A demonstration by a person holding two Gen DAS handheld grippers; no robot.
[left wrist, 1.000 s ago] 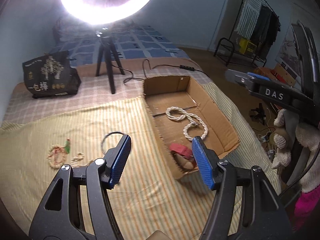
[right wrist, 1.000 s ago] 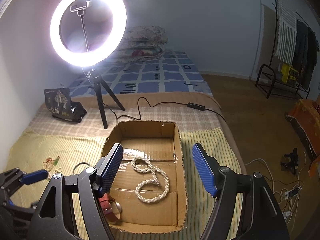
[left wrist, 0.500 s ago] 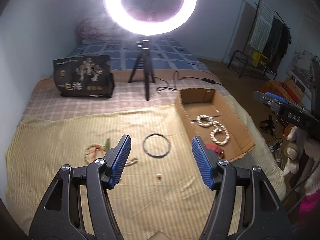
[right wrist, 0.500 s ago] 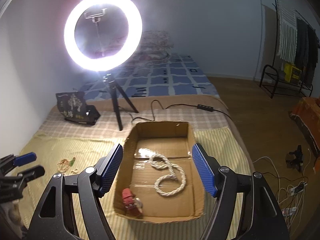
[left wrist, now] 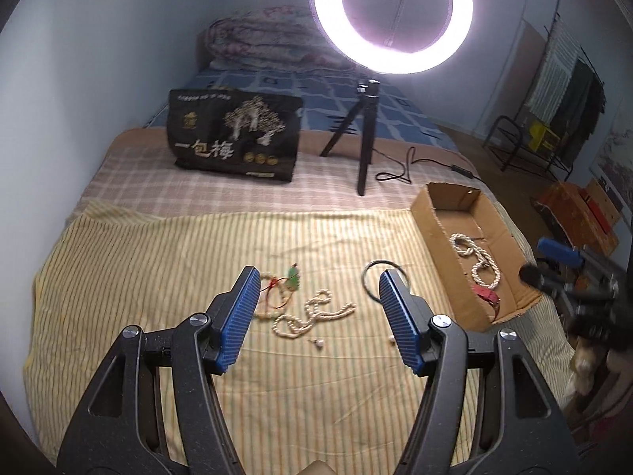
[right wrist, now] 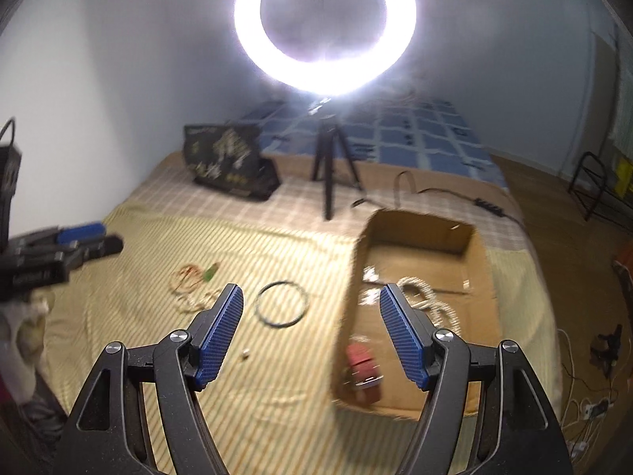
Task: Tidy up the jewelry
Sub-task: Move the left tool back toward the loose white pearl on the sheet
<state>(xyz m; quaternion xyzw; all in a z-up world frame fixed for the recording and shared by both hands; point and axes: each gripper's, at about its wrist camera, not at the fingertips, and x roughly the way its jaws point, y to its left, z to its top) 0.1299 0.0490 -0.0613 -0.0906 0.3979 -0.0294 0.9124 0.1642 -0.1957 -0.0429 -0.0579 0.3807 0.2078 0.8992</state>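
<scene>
Hovering above the bed, the left tongs [left wrist: 318,318] stand spread with nothing between their blue ribbed pads, pointing down at the yellow striped bedspread [left wrist: 158,261]. Seen through the gap between the pads, and lying on the cloth beyond them, is a cream beaded necklace [left wrist: 312,312] in a loose tangle; a tiny pale bead [left wrist: 317,342] sits just nearer the tongs. Behind the left pad lies a red cord bracelet with a green pendant [left wrist: 287,283], partly hidden by that pad. Behind the tip of the right pad a thin black ring bangle [left wrist: 376,277] lies flat, its near edge covered by the pad. Further right of these tongs sits an open brown cardboard box [left wrist: 435,233], holding a thick white twisted rope necklace [left wrist: 474,257] and a small red item [left wrist: 486,295] at its near end.

The right tongs [right wrist: 310,332] are also spread and empty, though their view is blurred. The black bangle [right wrist: 281,304] lies just past their left pad, and the cardboard box [right wrist: 352,277] stands behind their right pad, with the rope necklace [right wrist: 427,297] partly behind that pad and the red item [right wrist: 362,360] at the box's near end. Far to their left the left tongs [right wrist: 85,237] appear over the bedspread's edge.

Beyond both tongs a lit white ring light on a black tripod [left wrist: 391,16] stands on the bed, with a black printed bag [left wrist: 233,138] to its left.
</scene>
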